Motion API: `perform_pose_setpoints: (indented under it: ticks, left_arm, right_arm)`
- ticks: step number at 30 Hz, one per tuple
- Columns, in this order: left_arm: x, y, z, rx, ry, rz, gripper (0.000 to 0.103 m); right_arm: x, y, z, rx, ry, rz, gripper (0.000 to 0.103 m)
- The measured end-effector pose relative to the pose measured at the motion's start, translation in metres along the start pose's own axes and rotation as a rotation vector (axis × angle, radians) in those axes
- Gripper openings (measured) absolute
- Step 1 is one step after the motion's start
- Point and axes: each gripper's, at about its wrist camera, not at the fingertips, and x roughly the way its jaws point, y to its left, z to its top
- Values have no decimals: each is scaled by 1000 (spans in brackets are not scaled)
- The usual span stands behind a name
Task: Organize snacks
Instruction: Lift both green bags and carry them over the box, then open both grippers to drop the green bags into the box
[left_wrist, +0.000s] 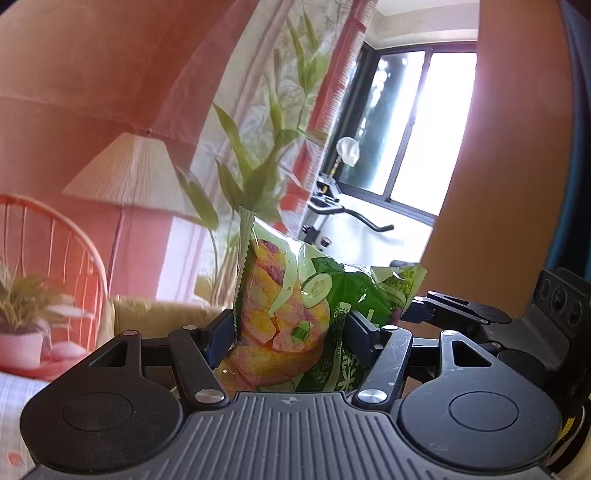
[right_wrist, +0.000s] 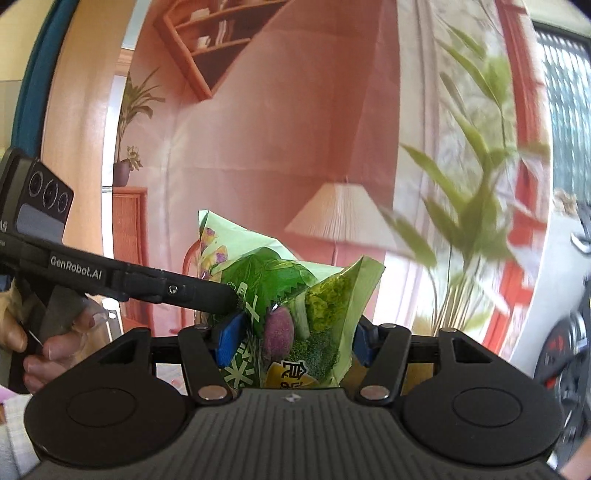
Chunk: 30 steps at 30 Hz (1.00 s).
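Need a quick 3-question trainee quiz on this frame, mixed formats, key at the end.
1. True or false: both grippers grip the same snack bag.
2. Multiple choice: in the right wrist view, what stands behind the bag?
A. a fridge
B. a lamp
C. a television
3. Fill in: in the left wrist view, the right gripper comes in from the picture's ____ side.

Key
1. True: the left gripper has the bag between its blue pads, and the right gripper also grips it.
2. B
3. right
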Motion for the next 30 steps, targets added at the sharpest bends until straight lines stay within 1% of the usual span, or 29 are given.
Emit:
perform_pose_setpoints:
  ticks: [3,6,9,13,17,21,22,23,25,27,30]
  left_arm:
    - [16,4,8,12,-7,32,67]
    - [35,14,6,1,19,63,67]
    - [56,30,-1,-32,70,80,67]
    - [80,50,-13,-86,145,94,67]
    - [95,57,-27,-78,200,123,67]
    - [107,65,-34,-73,247,146,68]
    - [110,67,-35,-72,256,156,68]
    - [111,68,-36,-76,270,172,71]
    - [110,68,-35,-74,278,210,76]
    - [107,70,-31,-69,268,248,77]
    - [98,69,-24,-75,251,253,78]
  right_arm:
    - [19,-16,4,-7,-24,3,61]
    - [41,-29,1,-2,-9,-6,61]
    - [66,-40,-8,10,45,-8,61]
    - [94,-61,-26,105,126,23,61]
    - [111,-72,-43,179,193,26,61]
    - [121,-77,-58,258,252,19,61]
    - [121,-77,-61,270,261,13,62]
    - [123,-78,-63,283,276,1,62]
    - [125,-77,-65,293,308,-48,65]
    - [125,-75,-65,292,333,-109,67]
    - [120,-74,-63,296,339,-163,67]
